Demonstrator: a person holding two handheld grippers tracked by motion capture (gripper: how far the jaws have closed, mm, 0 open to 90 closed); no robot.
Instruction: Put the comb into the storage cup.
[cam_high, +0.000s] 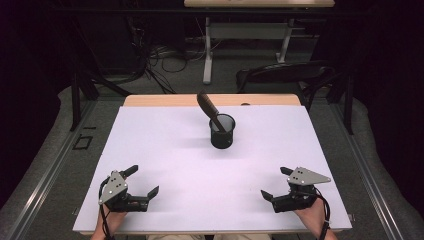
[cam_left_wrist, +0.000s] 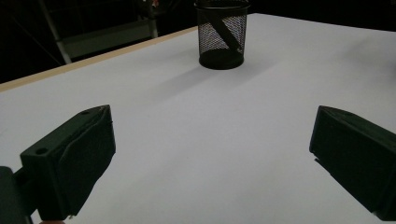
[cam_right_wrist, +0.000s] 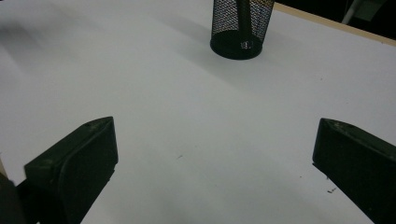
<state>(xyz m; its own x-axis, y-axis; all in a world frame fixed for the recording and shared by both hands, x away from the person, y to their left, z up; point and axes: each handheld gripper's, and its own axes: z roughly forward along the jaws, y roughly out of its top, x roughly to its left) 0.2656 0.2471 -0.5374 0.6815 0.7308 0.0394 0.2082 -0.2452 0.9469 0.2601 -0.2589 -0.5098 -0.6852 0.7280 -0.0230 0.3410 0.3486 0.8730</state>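
High view: mesh cup (cam_high: 222, 131) (brush (cam_high: 208, 106) inside)

No lettering, label, brand, number or sign can be read anywhere — not on the black mesh cup (cam_high: 222, 131), the dark tool (cam_high: 209, 107) leaning out of it, or the white table (cam_high: 165, 150) around that cup.

Black wire-mesh metal cup (cam_high: 222, 131) on matt white table (cam_high: 165, 165).

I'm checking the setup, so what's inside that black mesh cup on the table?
A dark brush-like tool stands tilted in the black mesh cup, its broad end sticking out toward the far left. Its lower end is dim behind the mesh; nothing else can be made out inside.
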